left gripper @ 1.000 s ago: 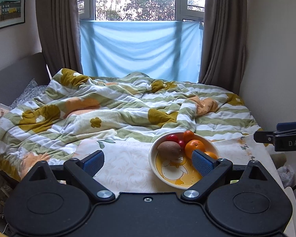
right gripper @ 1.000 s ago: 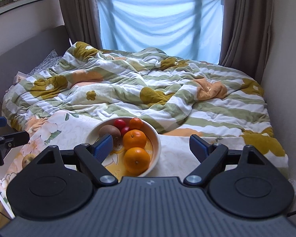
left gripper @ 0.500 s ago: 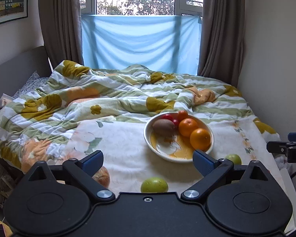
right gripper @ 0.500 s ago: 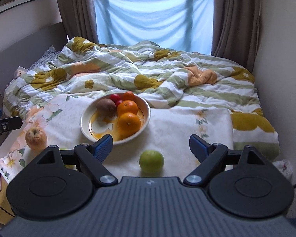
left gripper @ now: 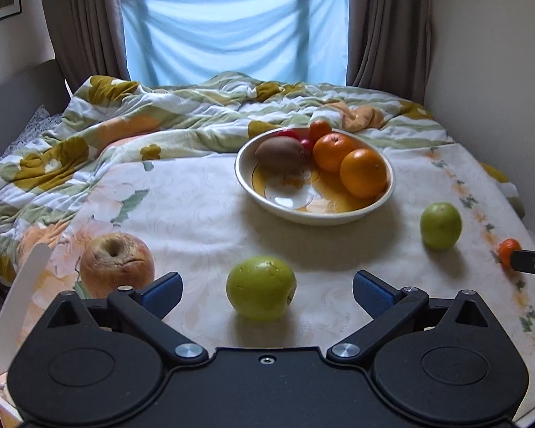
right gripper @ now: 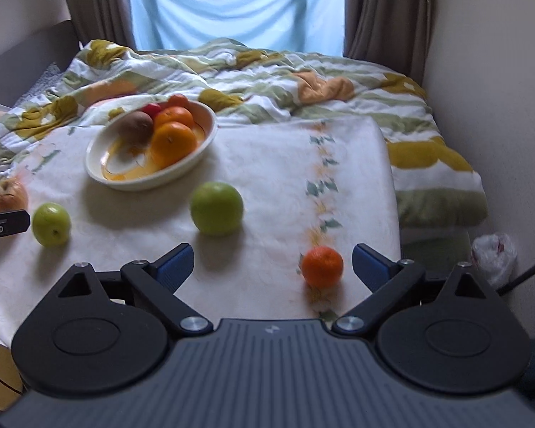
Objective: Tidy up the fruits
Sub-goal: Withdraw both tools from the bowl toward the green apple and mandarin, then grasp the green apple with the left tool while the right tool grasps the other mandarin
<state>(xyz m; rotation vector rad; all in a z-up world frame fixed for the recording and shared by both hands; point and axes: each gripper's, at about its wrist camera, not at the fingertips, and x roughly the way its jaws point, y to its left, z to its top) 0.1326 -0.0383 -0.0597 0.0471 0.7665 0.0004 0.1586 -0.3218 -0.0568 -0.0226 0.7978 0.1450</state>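
Both grippers have drawn back from the bowl (left gripper: 314, 210) — loose fruit now shows. The left gripper (left gripper: 267, 290), wide open and empty, faces a green apple (left gripper: 261, 287) directly ahead, bowl beyond; the right gripper (right gripper: 273, 265), likewise open, seems — through blur — nearest the small orange (right gripper: 321, 266).

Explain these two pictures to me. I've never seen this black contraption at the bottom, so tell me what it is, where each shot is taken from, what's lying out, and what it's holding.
There is no robot: a person holds a two-finger gripper in each hand, each with a camera looking along its fingers. One picture comes from the left gripper, the other from the right gripper. Both are open and hold nothing.

On the floral cloth sits a bowl with two oranges, a kiwi and small red fruits. Loose outside it: a wrinkled reddish apple, two green apples and a small orange nearest the right gripper. A rumpled blanket lies behind.
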